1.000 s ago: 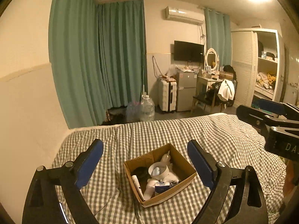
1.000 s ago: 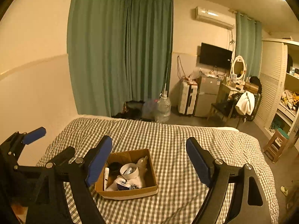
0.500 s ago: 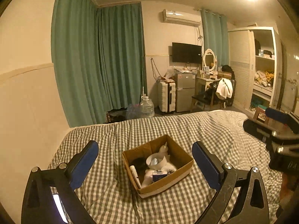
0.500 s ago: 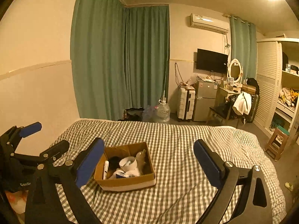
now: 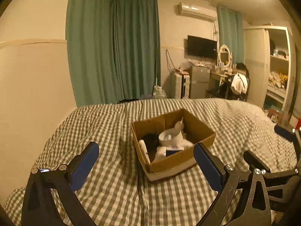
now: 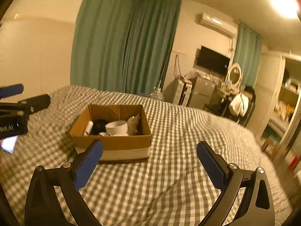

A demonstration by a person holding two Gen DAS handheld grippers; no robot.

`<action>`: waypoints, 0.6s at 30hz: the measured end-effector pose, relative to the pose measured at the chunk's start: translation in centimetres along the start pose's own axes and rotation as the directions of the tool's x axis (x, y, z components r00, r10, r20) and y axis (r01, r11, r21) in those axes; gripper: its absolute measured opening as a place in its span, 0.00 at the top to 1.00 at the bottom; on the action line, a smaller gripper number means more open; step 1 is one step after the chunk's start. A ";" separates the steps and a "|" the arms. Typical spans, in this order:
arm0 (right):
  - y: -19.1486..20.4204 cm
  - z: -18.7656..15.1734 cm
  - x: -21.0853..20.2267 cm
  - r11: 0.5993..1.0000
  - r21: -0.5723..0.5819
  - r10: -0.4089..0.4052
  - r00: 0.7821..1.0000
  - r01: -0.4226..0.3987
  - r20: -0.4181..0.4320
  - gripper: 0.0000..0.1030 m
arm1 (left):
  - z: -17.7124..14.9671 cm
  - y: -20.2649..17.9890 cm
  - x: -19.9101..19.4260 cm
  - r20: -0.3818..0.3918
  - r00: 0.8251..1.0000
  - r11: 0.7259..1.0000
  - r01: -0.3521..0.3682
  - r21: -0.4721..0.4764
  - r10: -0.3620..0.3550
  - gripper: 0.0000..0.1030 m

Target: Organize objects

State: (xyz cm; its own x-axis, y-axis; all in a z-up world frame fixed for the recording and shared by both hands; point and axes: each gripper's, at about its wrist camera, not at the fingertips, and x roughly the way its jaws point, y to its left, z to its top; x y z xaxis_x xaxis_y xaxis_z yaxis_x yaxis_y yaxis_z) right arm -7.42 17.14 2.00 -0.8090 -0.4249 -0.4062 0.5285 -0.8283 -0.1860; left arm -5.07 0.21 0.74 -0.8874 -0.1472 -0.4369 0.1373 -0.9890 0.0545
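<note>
An open cardboard box (image 5: 199, 131) sits on the checked bed cover (image 5: 112, 124). It holds a white tape roll (image 5: 169, 138), a white tube (image 5: 144, 147), a black object (image 5: 150, 140) and other white items. The box also shows in the right wrist view (image 6: 112, 143). My left gripper (image 5: 146, 163) is open and empty, just short of the box's near corner. My right gripper (image 6: 149, 162) is open and empty, in front of the box and to its right. Each gripper shows at the edge of the other's view.
The bed (image 6: 188, 169) meets a cream wall (image 5: 37, 84) on the left. Green curtains (image 5: 112, 52) hang behind. Beyond the bed's foot stand a water jug (image 5: 159, 93), a suitcase (image 5: 179, 86), a small fridge (image 5: 200, 81), a cluttered desk with a mirror (image 5: 224, 56) and a wardrobe (image 5: 270, 66).
Both grippers have come lower and closer to the box, which now looks larger in both views. Both stay open and empty.
</note>
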 end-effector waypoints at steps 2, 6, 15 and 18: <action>0.6 -0.2 0.3 1.000 -0.013 -0.008 1.000 0.008 0.002 0.03 | -0.5 0.1 0.3 -0.012 1.000 1.000 0.013 0.000 -0.013 0.00; 0.5 -0.6 0.9 0.997 0.065 0.049 0.998 -0.047 -0.033 0.03 | -0.8 0.3 0.4 -0.020 1.000 1.000 0.017 -0.001 -0.017 0.00; -1.5 -1.0 0.4 0.973 0.224 0.061 0.997 -0.049 -0.045 0.03 | -1.1 0.7 0.0 -0.028 1.000 1.000 0.009 -0.004 -0.009 0.00; -1.8 -1.0 0.1 0.970 0.239 0.049 0.998 -0.036 -0.047 0.03 | -1.2 0.7 -0.1 -0.034 0.999 1.000 0.008 -0.008 -0.008 0.00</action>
State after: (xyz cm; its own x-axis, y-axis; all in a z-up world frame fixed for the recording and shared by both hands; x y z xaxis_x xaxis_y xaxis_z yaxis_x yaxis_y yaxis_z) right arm -8.17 18.99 1.42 -0.7691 -0.4474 -0.4564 0.4809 -0.8755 0.0479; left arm -4.35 -0.45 -0.21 -0.8730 -0.1387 -0.4675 0.1338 -0.9900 0.0438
